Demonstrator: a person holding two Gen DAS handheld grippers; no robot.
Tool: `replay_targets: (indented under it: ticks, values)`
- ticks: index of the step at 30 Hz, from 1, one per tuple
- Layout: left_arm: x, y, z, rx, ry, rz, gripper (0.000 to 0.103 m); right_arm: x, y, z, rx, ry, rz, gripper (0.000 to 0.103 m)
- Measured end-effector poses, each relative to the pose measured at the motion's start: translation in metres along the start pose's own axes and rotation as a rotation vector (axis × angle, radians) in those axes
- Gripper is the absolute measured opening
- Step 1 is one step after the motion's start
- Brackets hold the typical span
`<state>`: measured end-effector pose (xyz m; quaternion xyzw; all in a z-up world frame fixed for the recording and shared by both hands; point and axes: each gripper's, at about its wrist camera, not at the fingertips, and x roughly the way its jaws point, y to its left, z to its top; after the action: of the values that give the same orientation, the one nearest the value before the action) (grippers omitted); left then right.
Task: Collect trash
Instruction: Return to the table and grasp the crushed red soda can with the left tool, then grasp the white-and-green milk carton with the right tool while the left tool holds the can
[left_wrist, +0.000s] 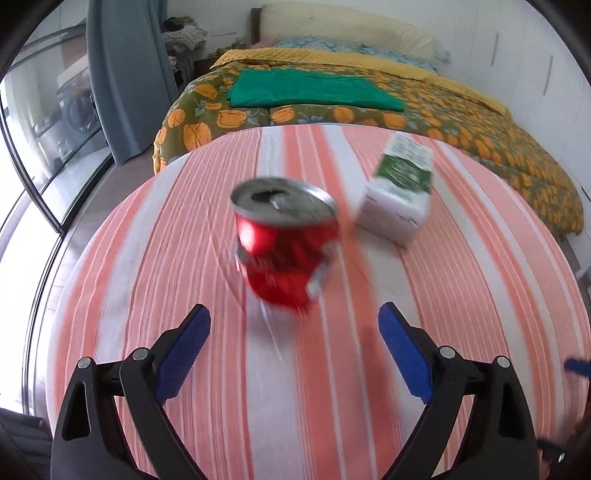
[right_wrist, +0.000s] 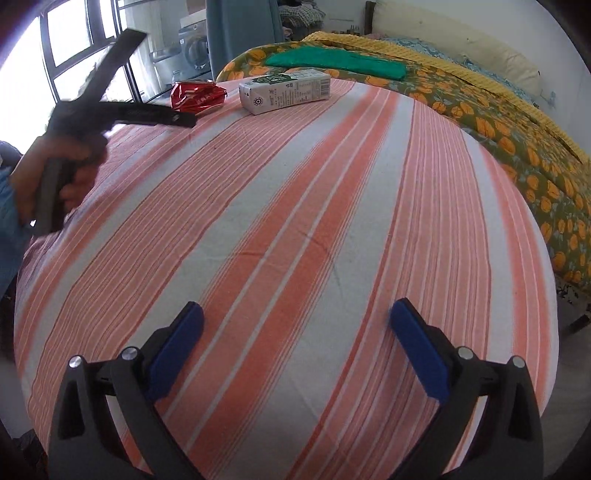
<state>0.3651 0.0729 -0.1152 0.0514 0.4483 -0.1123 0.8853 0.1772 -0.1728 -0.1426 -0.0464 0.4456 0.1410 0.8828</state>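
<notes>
A crushed red soda can (left_wrist: 286, 243) lies on the striped cloth, motion-blurred, just ahead of my left gripper (left_wrist: 295, 321), which is open with nothing between its blue pads. Behind the can to the right lies a white and green carton (left_wrist: 400, 192). In the right wrist view the same can (right_wrist: 197, 96) and carton (right_wrist: 284, 90) sit at the far edge of the cloth. My right gripper (right_wrist: 295, 317) is open over bare striped cloth, far from both. The left gripper's black frame (right_wrist: 122, 110), held by a hand, reaches toward the can there.
The striped cloth (left_wrist: 184, 258) covers a rounded surface that drops off at the left. Beyond it is a bed with an orange-patterned cover (left_wrist: 443, 114) and a folded green cloth (left_wrist: 314, 90). A grey curtain (left_wrist: 125, 74) and glass doors stand at the left.
</notes>
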Motion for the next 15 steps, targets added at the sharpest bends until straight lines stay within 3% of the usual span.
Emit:
replay_targets:
  ticks: [3,7,9,15]
  values:
    - [0.019,0.005,0.019,-0.006,0.016,0.008,0.09,0.0,0.0,0.0,0.0,0.0,0.0,0.098]
    - [0.031,0.002,0.03,0.015,0.01,0.017,0.08,0.0,0.0,0.0,-0.001,0.0,0.0,0.098]
    - [0.033,0.002,0.032,0.019,-0.004,0.02,0.06,0.0,0.0,0.0,-0.001,0.0,0.0,0.098]
    - [0.019,0.004,0.021,-0.013,-0.023,0.036,0.06,0.001,0.0,0.0,-0.001,0.0,-0.001,0.098]
